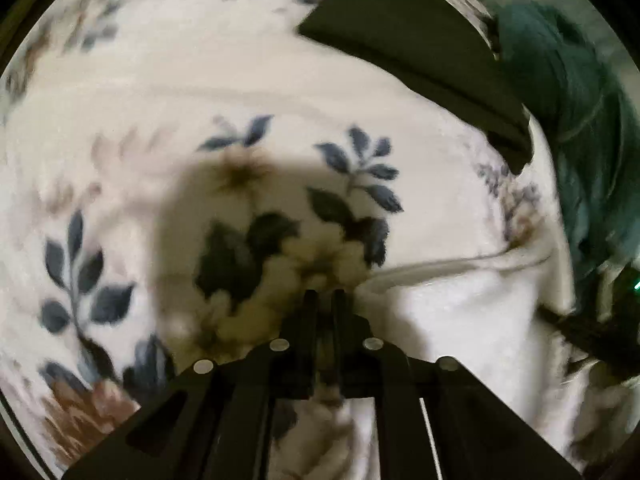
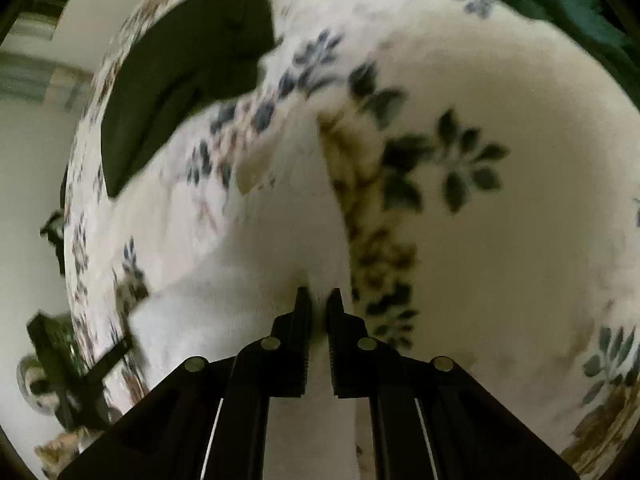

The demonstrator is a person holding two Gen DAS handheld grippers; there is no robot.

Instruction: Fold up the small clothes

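Fingers [image 1: 322, 294] of both grippers are pinched narrow on a white garment [image 1: 460, 320].
The garment is held over the floral bedspread [image 1: 120, 100], apparently for folding; a dark folded piece [image 1: 412, 56] is set aside.

No writing, label, brand mark, number or sign can be read in either wrist view. The flowered blanket [image 1: 120, 92] carries only a leaf and blossom pattern, and the dark folded cloth [image 1: 412, 52] lying on it is plain. Both views are blurred, so any small print there might be is too smeared to make out.
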